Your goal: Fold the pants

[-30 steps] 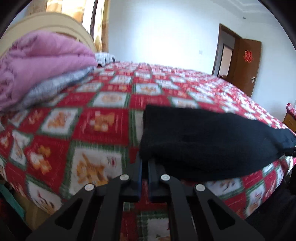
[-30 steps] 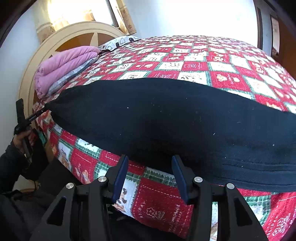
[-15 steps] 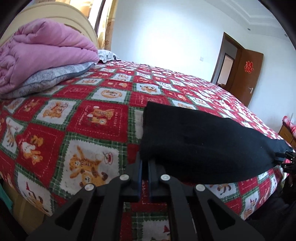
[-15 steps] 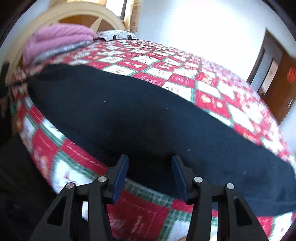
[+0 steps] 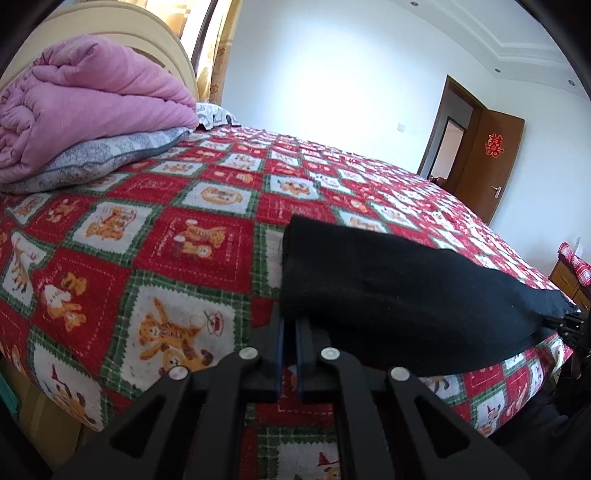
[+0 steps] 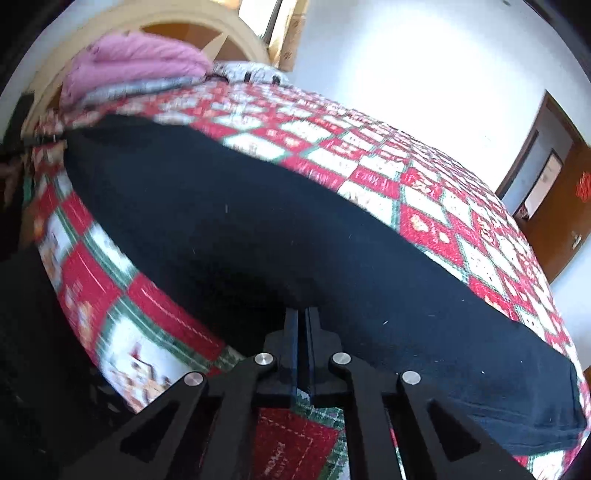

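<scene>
Black pants (image 5: 399, 291) lie folded lengthwise along the near edge of a bed with a red, green and white checked cover (image 5: 177, 236). My left gripper (image 5: 289, 320) is shut on the near corner of one end of the pants. In the right wrist view the pants (image 6: 295, 229) fill the middle, and my right gripper (image 6: 302, 312) is shut on their near edge, partway along their length. At the far right of the left wrist view, the right gripper (image 5: 570, 326) shows as a small dark shape against the pants' edge.
A folded pink blanket (image 5: 85, 107) rests on a grey pillow (image 5: 107, 158) at the head of the bed, before a cream headboard (image 6: 155, 26). A brown door (image 5: 487, 162) stands open at the back right. A small wooden cabinet (image 5: 570, 280) stands beyond the bed's far end.
My right gripper has gone from open around the pants' near edge to shut on it, and its view has rolled. The left gripper stays shut on its corner, with only a slight tilt.
</scene>
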Available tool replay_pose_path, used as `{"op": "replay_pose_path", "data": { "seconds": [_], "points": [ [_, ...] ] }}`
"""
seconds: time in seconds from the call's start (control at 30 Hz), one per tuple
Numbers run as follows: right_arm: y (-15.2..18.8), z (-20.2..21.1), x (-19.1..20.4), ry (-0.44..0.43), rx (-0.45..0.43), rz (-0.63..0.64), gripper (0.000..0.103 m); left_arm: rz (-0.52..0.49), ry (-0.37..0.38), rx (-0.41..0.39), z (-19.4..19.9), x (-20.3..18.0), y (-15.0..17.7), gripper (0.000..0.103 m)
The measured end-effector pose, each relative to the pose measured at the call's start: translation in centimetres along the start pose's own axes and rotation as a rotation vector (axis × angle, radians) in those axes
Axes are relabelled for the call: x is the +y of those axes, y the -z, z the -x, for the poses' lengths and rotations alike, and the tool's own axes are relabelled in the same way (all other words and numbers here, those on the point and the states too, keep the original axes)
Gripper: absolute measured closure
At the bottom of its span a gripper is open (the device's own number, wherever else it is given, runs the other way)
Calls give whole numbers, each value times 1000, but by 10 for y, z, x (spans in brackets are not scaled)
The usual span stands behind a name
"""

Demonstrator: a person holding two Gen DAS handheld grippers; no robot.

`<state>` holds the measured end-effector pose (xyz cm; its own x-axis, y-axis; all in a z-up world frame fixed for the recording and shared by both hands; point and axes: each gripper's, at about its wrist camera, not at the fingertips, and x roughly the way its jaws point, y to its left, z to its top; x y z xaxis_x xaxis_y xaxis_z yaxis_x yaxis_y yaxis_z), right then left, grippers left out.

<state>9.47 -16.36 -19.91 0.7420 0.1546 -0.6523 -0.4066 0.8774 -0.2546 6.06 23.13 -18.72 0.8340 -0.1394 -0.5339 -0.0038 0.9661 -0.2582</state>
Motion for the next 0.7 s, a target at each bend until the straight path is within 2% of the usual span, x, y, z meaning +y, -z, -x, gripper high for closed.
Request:
{"op": "replay_pose_path", "data": {
  "seconds": [0.07,0.17,0.3,0.4,0.47,0.57,0.63,0.7],
  "points": [
    [-5,14,-4,-25,-22,-30,100,-1,3,-8,2,1,-2,97],
    [-5,19,0,-38,-10,-24,100,-4,5,1,0,4,0,97],
    [10,-4,8,-40,68,2,100,0,5,33,-7,8,11,97],
    [12,-8,12,-36,82,20,100,7,16,33,-7,10,13,97],
    [12,-12,9,-49,102,7,100,9,14,34,-7,10,14,92],
    [14,-12,4,-64,86,-24,96,23,-2,37,-7,15,15,83],
    [14,-11,6,-68,92,-3,95,32,-18,33,-5,19,14,69],
    [14,-8,10,-58,98,24,95,39,-35,24,0,24,14,65]
  ]
}}
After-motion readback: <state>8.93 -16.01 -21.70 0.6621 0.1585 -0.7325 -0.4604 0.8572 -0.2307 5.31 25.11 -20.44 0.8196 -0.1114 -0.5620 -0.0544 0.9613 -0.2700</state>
